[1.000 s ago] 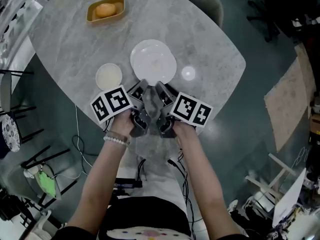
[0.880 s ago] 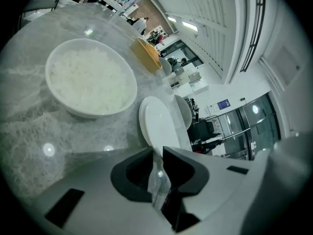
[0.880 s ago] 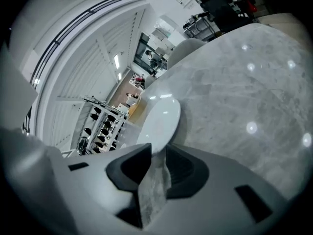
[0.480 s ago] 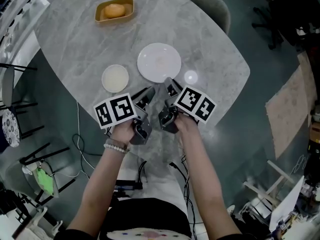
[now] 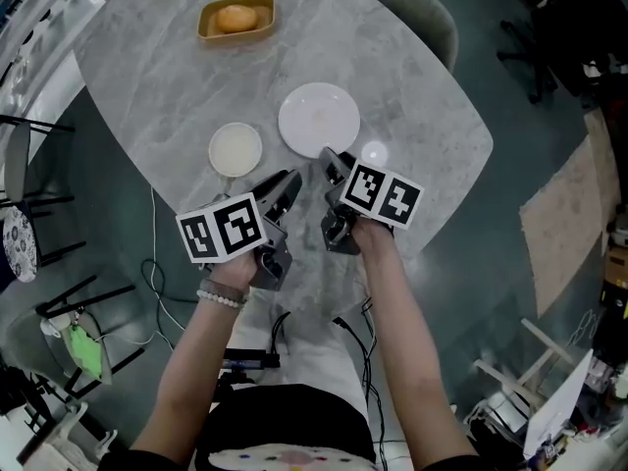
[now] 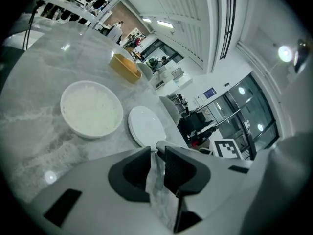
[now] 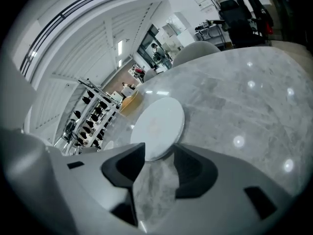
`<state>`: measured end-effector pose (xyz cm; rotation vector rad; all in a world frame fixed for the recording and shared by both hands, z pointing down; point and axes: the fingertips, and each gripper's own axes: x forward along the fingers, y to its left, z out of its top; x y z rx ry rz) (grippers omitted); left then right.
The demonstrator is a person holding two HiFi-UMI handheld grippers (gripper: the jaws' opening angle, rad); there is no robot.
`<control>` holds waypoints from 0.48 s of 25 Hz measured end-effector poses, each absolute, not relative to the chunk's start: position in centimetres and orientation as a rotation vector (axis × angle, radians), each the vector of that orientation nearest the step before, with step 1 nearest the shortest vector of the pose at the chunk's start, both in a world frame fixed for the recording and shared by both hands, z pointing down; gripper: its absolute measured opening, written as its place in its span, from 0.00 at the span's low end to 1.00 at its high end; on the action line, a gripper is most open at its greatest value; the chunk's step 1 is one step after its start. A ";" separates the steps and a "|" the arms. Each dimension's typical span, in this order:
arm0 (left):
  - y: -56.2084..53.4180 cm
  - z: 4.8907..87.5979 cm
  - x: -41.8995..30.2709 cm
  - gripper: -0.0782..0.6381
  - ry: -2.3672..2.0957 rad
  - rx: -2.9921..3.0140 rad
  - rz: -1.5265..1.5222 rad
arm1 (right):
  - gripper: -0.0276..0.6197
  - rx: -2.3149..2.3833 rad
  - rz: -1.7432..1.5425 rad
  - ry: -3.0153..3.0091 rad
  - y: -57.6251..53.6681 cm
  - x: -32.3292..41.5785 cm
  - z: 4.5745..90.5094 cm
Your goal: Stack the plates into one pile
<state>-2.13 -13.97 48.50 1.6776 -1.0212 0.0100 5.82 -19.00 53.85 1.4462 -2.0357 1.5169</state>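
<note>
A large white plate lies mid-table, with a smaller white plate to its left, apart from it. My left gripper hovers near the table's front edge, just right of the small plate. Its jaws are closing with only a narrow gap, and nothing is between them. My right gripper points at the near rim of the large plate. Its jaws are opening wide around bare tabletop, just short of that rim. The large plate also shows beyond the left gripper.
A yellow tray holding an orange fruit sits at the table's far side. A grey chair stands behind the marble table. Cables lie on the floor near the person's feet. Shelving and desks show in the room behind.
The two grippers, pressed together at the large plate's near rim before, have drawn apart. The left one has pulled back toward the lower left. The right jaws have spread.
</note>
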 end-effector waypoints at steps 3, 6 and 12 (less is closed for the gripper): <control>-14.0 47.7 -2.9 0.24 -1.050 1.723 0.016 | 0.35 1.442 1.470 -2.053 -18.7 5.9 53.5; -14.2 46.4 -4.0 0.22 -1.087 1.774 0.017 | 0.32 1.488 1.387 -2.067 -18.4 6.6 52.4; -14.2 42.5 -5.5 0.14 -1.143 1.923 0.025 | 0.09 1.549 1.232 -2.166 -16.8 7.1 48.4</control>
